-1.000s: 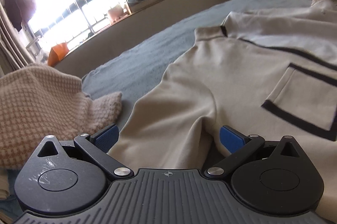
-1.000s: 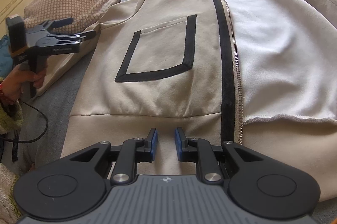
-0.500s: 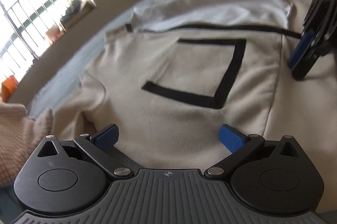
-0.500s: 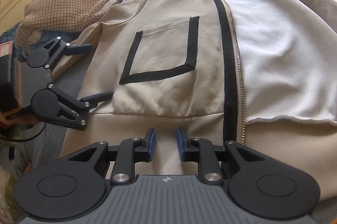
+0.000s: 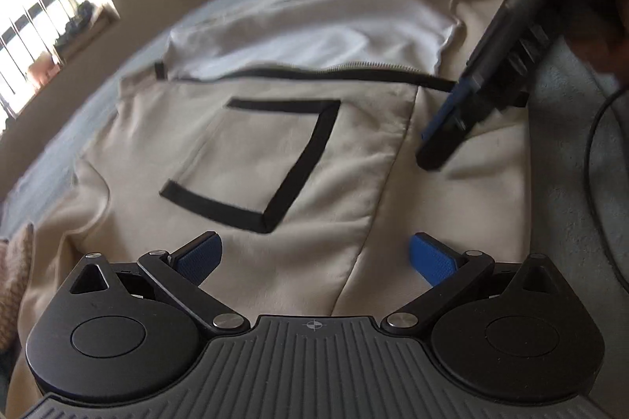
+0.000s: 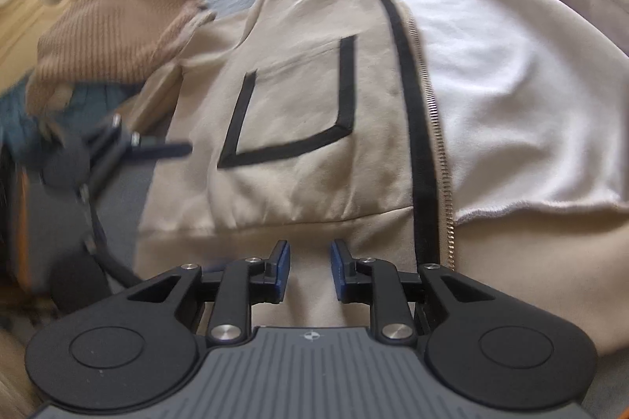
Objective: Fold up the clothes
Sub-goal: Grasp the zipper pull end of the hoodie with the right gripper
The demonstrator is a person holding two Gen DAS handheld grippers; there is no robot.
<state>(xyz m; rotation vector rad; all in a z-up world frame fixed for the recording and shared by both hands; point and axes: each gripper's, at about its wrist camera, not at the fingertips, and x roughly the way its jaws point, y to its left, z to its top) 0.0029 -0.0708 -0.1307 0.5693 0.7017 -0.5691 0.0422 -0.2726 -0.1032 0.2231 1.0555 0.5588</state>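
Beside the jacket (image 6: 298,128), a knitted sweater (image 6: 114,37) crowds its sleeve.

Beige jacket (image 6: 298,128) lies open on the bed, right gripper (image 6: 310,267) over its hem, jaws slightly apart, nothing between them.
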